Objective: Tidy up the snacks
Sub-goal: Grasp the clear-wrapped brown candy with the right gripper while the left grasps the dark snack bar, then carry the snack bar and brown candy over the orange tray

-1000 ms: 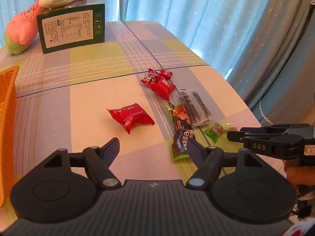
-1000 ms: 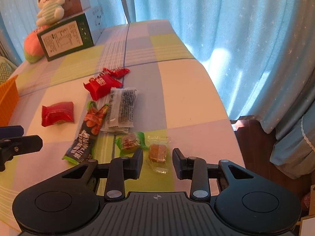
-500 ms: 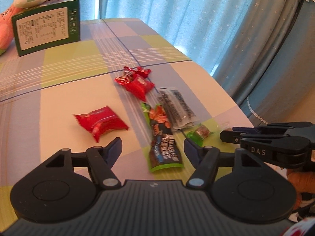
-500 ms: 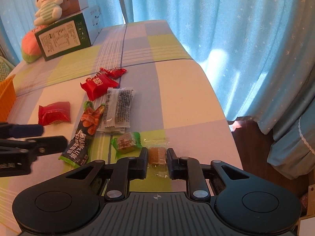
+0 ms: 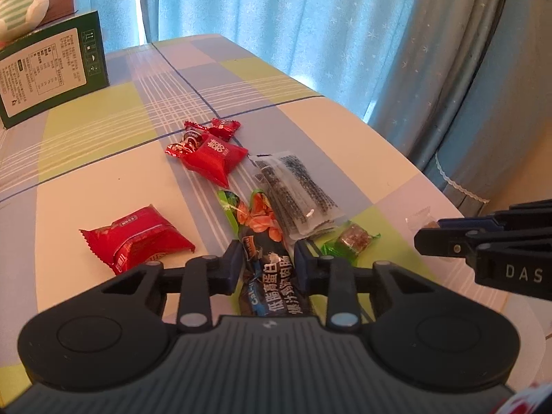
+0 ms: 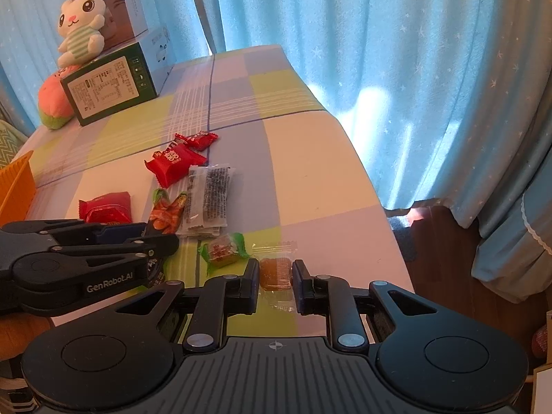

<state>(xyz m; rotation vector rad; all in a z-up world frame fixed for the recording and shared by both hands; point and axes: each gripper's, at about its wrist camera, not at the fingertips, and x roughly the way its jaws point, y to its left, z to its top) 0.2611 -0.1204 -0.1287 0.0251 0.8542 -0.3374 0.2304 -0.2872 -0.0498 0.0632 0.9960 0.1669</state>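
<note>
My left gripper (image 5: 267,258) is shut on the long dark snack packet (image 5: 267,276) with a green and orange top, near the table's front edge. My right gripper (image 6: 275,272) is shut on the clear-wrapped brown candy (image 6: 275,268). A green-wrapped candy (image 6: 222,250) lies just left of it. A clear packet of dark snacks (image 5: 296,193), a red pillow pack (image 5: 136,241), a red pouch (image 5: 212,160) and small red candies (image 5: 224,127) lie on the checked tablecloth (image 5: 103,172).
A green box (image 6: 108,88) with a plush rabbit (image 6: 81,17) stands at the table's far left. An orange basket (image 6: 15,186) sits at the left edge. Blue curtains (image 6: 379,51) hang behind and to the right, past the table's right edge.
My left gripper moved forward and right over the long dark packet and closed on it. My right gripper closed on the brown candy.
</note>
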